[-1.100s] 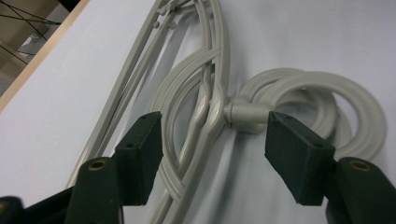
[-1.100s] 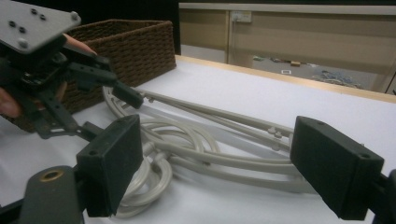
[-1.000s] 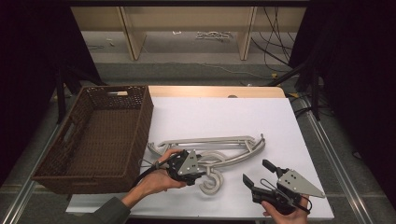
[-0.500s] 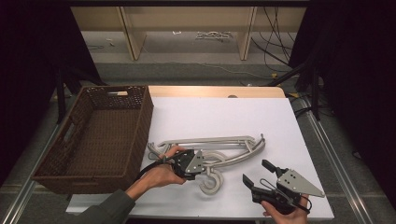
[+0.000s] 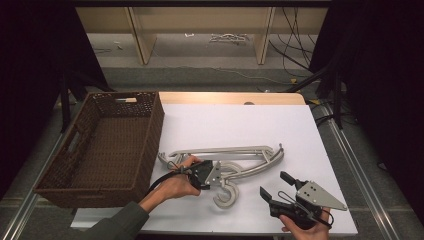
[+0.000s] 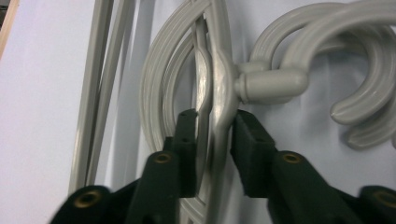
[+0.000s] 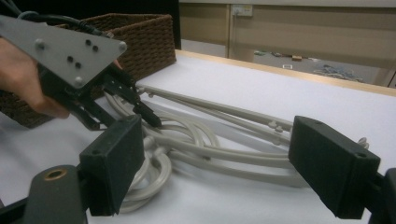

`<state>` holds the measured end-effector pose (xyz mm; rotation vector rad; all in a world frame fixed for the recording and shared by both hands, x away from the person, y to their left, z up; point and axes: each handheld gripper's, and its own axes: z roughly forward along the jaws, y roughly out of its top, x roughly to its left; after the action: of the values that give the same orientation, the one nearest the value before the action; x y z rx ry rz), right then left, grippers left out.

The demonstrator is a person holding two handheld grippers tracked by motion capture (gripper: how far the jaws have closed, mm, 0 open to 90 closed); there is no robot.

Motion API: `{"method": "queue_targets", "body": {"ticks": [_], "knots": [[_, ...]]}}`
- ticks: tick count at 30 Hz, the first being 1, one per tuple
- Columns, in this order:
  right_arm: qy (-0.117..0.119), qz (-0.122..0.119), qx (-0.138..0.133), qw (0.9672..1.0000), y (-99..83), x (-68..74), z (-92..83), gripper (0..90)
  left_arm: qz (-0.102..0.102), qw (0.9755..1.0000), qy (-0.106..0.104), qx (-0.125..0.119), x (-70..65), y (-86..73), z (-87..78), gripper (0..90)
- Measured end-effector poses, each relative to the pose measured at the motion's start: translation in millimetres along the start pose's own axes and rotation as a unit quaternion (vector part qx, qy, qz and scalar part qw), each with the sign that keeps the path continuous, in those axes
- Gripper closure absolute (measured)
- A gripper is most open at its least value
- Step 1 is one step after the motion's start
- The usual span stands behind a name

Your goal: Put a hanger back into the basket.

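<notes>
Left claw (image 5: 218, 175), its jaws having just been closing, pinches the neck of the stacked grey hangers (image 5: 235, 159) lying mid-bench toward the near edge. Right claw (image 5: 274, 186) hovers released near the near-right corner. Wicker basket (image 5: 100, 145) bounds the left edge; the bench (image 5: 240, 125) lies bare beyond.

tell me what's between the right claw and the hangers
Nothing but bare white table: in the high view the right claw, open, sits apart from the grey plastic hangers, with no object in the gap.

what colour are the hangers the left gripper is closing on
Pale grey hangers, plain and ribbed, no pattern; clearest in the left gripper view.
</notes>
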<state>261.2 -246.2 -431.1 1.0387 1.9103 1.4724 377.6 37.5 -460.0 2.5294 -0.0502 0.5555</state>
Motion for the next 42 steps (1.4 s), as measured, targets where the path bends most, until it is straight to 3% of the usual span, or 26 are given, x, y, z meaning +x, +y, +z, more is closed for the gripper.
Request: {"method": "queue_targets", "body": {"ticks": [4,8,10,11,14,21,23,26,30,31,36,39,40,41,42], "knots": [[0.0,0.0,0.0,1.0,0.0,-0.2,0.1,19.5,0.012,0.9999,0.001,0.002,0.8,1.5,-1.5,76.6],[0.001,0.004,0.008,1.0,0.6,0.2,-0.5,19.6,0.034,0.9991,0.012,-0.02,1.4,5.3,-8.1,80.6],[0.001,-0.001,0.008,1.0,0.5,-0.3,0.0,19.7,0.035,0.9991,0.013,-0.022,1.8,6.3,-9.1,81.4],[0.005,0.001,0.005,1.0,0.2,-0.2,0.6,19.7,0.024,0.9989,0.017,-0.036,3.0,7.4,-11.2,81.4],[0.002,0.003,0.007,1.0,0.7,-0.1,-0.6,19.7,0.026,0.998,0.027,-0.05,7.1,6.6,-14.0,81.2],[0.001,-0.002,0.005,1.0,0.3,-0.8,0.2,19.7,0.006,0.9966,0.026,-0.077,14.4,3.5,-21.2,81.0],[0.001,-0.001,0.002,1.0,0.2,-0.8,0.2,19.7,-0.01,0.9949,0.029,-0.096,17.9,4.0,-26.6,81.0],[0.001,-0.001,0.003,1.0,0.1,-0.9,0.2,19.7,-0.016,0.9935,0.034,-0.107,20.6,5.9,-32.8,81.0],[0.001,0.001,0.005,1.0,0.0,-1.1,-0.1,19.7,-0.052,0.9888,0.025,-0.138,27.6,9.3,-47.2,81.0],[0.006,0.005,0.002,1.0,-0.7,-0.9,1.0,19.7,-0.083,0.9839,0.019,-0.157,30.2,10.3,-53.9,81.0],[0.001,0.002,0.007,1.0,-0.5,-1.8,0.1,19.7,-0.124,0.9771,0.018,-0.172,36.9,10.2,-67.1,81.0],[0.003,0.004,0.009,0.9999,-0.6,-2.0,0.1,19.7,-0.161,0.9696,0.003,-0.184,39.6,8.6,-73.3,81.0],[0.001,0.003,0.011,0.9999,-0.6,-2.2,0.0,19.7,-0.161,0.9696,0.003,-0.184,39.6,8.6,-73.3,81.0],[0.001,0.003,0.007,1.0,-1.0,-2.3,0.3,19.7,-0.178,0.9655,-0.005,-0.19,41.9,7.6,-77.5,81.0],[0.0,0.004,0.006,1.0,-1.1,-2.3,0.2,19.7,-0.184,0.9642,-0.009,-0.191,42.8,7.5,-79.2,81.0]]}}
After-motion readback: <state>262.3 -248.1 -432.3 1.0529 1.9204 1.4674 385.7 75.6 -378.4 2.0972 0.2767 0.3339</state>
